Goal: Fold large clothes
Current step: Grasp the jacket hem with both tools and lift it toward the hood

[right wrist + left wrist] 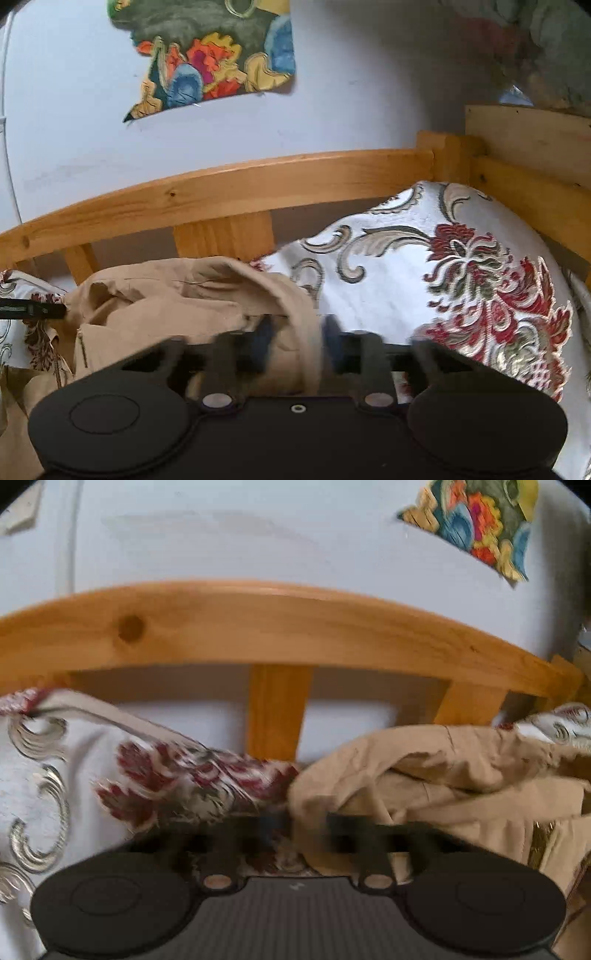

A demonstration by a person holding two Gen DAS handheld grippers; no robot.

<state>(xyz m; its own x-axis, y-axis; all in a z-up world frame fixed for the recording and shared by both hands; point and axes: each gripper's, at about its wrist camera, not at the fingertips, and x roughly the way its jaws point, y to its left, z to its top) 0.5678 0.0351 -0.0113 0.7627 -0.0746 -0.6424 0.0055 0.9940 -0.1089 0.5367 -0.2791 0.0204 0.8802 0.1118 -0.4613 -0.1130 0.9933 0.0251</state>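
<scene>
A tan garment (443, 775) lies bunched on a bed with a white, red-flowered cover (55, 775). In the left wrist view my left gripper (306, 823) is closed on the garment's left edge; motion blur smears the fingers. In the right wrist view the same tan garment (177, 302) fills the lower left, and my right gripper (295, 332) is closed on a fold of its right edge. The tip of the left gripper (33, 310) shows at the far left of the right wrist view, at the garment's other side.
A wooden bed frame rail (258, 627) runs behind the garment, with a pale wall above. A colourful cloth (214, 59) hangs on the wall. The flowered bed cover (461, 266) rises at the right, next to a wooden corner post (454, 155).
</scene>
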